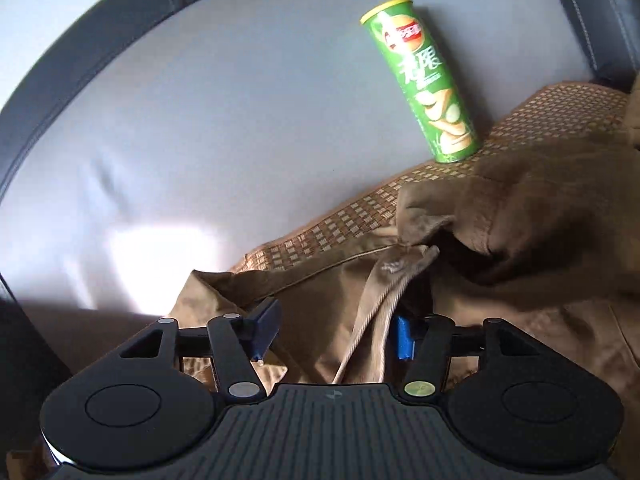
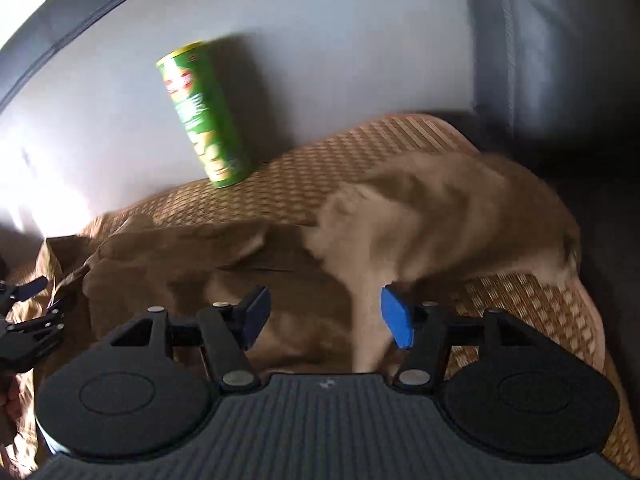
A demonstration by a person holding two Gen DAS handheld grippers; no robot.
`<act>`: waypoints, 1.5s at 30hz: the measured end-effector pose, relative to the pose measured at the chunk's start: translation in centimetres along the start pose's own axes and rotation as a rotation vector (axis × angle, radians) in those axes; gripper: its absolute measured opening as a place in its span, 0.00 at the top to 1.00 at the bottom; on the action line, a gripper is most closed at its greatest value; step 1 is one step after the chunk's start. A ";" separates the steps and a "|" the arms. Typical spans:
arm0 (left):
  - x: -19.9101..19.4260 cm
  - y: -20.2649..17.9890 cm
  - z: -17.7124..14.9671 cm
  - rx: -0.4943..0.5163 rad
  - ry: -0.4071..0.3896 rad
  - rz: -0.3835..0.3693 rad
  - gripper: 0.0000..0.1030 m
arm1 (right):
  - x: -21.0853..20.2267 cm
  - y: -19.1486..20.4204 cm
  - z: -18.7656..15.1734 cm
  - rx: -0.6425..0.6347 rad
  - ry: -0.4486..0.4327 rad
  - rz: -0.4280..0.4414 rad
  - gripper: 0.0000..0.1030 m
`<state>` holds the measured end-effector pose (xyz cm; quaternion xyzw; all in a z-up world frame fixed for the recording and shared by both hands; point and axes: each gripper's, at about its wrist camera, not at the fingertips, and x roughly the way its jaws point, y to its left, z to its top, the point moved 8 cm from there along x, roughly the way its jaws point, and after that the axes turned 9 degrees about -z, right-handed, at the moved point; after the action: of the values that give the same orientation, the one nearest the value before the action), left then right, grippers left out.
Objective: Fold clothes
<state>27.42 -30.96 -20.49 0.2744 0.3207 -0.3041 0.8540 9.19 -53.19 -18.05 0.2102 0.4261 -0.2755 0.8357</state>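
Both grippers spread wide over a crumpled brown garment on a woven mat.

Left gripper (image 1: pixel 334 332) sits lowest in the left wrist view, its blue pads parted — a pale ribbed strip of the brown garment (image 1: pixel 520 232) runs loosely between them, unpinched; a green chip can (image 1: pixel 422 80) stands at the woven mat's (image 1: pixel 352 208) edge against the grey sofa back (image 1: pixel 200 120). Right wrist view: the right gripper (image 2: pixel 325 318) is likewise released, with blurred cloth draped between its pads — the garment heaped across the mat.

1 brown garment (image 1: pixel 500 240), 1 chip can (image 1: pixel 420 80), 1 woven mat (image 1: pixel 540 112).
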 end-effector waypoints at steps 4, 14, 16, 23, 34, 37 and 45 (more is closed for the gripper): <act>0.8 0.4 0.3 -0.077 -0.013 -0.018 0.32 | 0.2 -1.3 -0.5 0.059 0.018 0.013 0.36; 2.0 0.2 -0.5 -0.123 0.027 -0.090 0.86 | 2.1 -3.2 -1.6 0.101 0.012 -0.034 0.33; 1.8 0.3 -0.5 -0.129 0.024 -0.078 0.91 | 3.8 -2.7 -1.2 0.066 0.007 -0.072 0.90; 2.6 2.8 -1.9 -0.354 0.060 -0.053 0.89 | -0.1 -6.6 -2.2 0.171 -0.143 -0.020 0.97; -1.1 6.8 -4.0 -0.439 0.046 -0.083 0.44 | -6.1 -8.7 -5.7 0.161 -0.103 -0.076 0.60; -1.1 6.8 -4.7 -0.426 0.063 -0.104 0.44 | -9.5 -2.7 -3.2 0.054 -0.126 0.149 0.55; -0.6 5.9 -6.5 -0.354 0.064 -0.159 0.41 | 0.7 18.8 1.4 0.013 0.115 0.461 0.47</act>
<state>28.68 -22.56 -22.66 0.1032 0.4168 -0.3008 0.8515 22.43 -39.93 -15.65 0.3229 0.4121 -0.0677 0.8493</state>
